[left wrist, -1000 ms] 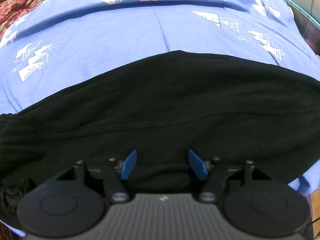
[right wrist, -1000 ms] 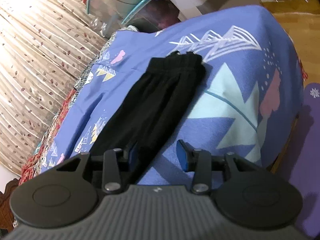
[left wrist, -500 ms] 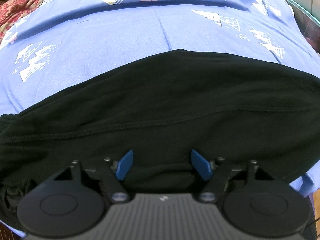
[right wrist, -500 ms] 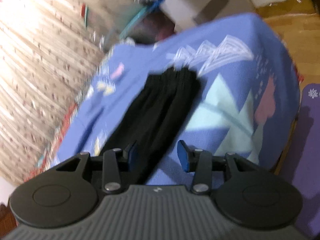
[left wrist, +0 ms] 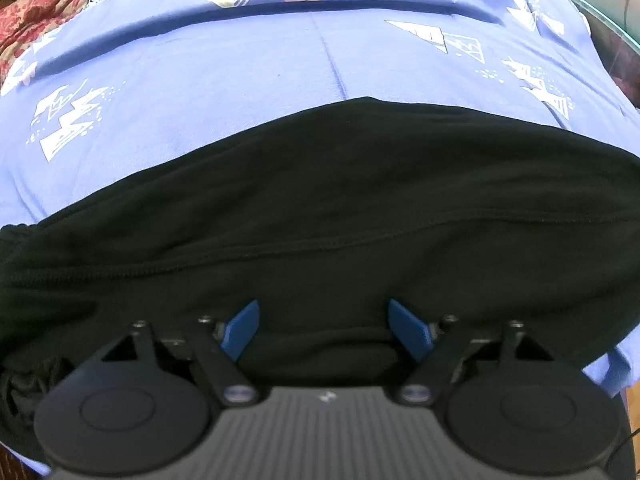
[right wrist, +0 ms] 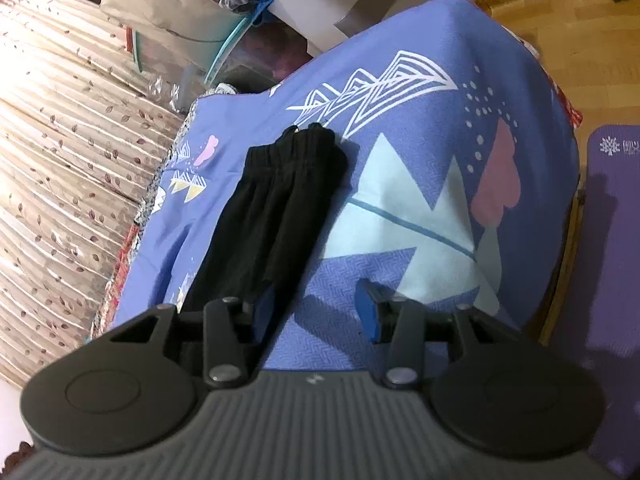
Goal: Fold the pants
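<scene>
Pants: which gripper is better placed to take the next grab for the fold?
Probably left. The left gripper is open and down at the near edge of the black pants, cloth between its jaws. The right gripper is open too, raised over the blue sheet.

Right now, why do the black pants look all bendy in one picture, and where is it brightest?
Left wrist view: the fisheye lens bows the black pants and the blue bedsheet into arcs. Right wrist view: the striped curtain on the left is glaring, nearly washed out, and the right gripper casts a dark shadow on the sheet.
</scene>
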Motion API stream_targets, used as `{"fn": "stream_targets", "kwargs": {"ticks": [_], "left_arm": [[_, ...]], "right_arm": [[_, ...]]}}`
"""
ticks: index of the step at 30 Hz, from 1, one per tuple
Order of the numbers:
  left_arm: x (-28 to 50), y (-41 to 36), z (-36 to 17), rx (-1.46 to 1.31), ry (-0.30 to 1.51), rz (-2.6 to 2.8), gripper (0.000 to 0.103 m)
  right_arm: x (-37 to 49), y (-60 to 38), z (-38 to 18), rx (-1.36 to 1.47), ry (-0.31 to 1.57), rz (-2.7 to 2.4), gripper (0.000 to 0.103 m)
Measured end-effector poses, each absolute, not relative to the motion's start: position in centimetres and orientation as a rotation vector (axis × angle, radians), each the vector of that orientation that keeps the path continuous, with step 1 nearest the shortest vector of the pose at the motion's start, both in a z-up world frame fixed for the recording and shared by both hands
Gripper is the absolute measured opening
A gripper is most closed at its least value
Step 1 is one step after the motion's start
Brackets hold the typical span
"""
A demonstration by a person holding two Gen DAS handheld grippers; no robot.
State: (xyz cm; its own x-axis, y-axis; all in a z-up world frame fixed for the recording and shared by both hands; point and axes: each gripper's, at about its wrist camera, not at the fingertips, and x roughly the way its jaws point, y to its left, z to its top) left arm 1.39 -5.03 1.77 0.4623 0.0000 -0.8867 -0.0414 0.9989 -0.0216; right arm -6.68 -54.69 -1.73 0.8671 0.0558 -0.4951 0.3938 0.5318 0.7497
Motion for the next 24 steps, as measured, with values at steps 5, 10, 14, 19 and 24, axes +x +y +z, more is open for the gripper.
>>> {"fn": "stream_targets", "kwargs": {"ticks": [5, 10, 14, 19, 24], "left_arm": [[1.1, -4.7, 1.7, -0.062, 1.078, 0.019, 0.079], [0.3, -4.1, 2.1, -0.095, 1.039, -0.012, 0.082], [-1.2, -3.5, 3.0, -0.121, 0.989, -0.060, 0.083], [-2.1, -2.2, 2.6, -0.163, 0.999, -0.058, 0.088], [-2.3, -1.6, 2.0, -0.189, 1.017, -0.051, 0.089]], "right_arm": [[-7.3, -53.7, 1.1, 0.853, 0.461, -0.336, 0.049], [-6.5, -49.2, 5.2, 0.674, 0.444, -0.213, 0.050], [-5.2, -43.8, 4.6, 0.646, 0.595, -0.016, 0.050], [-4.7, -38.9, 2.9, 0.569, 0.703, 0.077, 0.052], [-4.5, -38.0, 2.2, 0.465, 0.726, 0.069, 0.054]]}}
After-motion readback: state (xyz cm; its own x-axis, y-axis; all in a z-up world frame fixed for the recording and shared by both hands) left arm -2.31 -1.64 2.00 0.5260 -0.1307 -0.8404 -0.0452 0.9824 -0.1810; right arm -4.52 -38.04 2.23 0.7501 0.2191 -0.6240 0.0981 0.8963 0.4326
